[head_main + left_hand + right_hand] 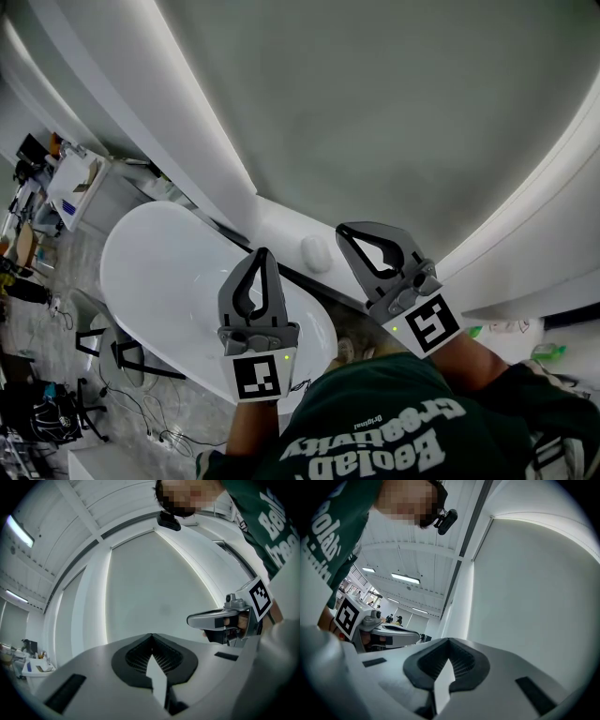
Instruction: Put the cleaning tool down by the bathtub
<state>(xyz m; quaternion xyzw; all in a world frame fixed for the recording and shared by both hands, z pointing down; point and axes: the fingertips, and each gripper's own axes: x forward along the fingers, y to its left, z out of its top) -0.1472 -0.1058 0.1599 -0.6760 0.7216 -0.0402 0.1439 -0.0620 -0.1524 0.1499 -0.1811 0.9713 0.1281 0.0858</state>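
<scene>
Both grippers are raised in front of a pale curved wall, and neither holds anything. My left gripper (262, 253) is shut, its jaws meeting at the tip (151, 635), and it hangs above the near end of the white oval bathtub (164, 272). My right gripper (343, 229) is also shut, with its pads together (449, 640), and sits to the right over the ledge behind the tub. Each gripper shows in the other's view: the right gripper (191, 619) and the left gripper (416, 634). No cleaning tool can be made out in any view.
A small white rounded object (316, 251) lies on the ledge (281, 230) behind the tub. A cluttered white table (75, 183) stands at far left; cables and dark stands (122, 361) lie on the floor beside the tub. Green items (548, 352) sit at far right.
</scene>
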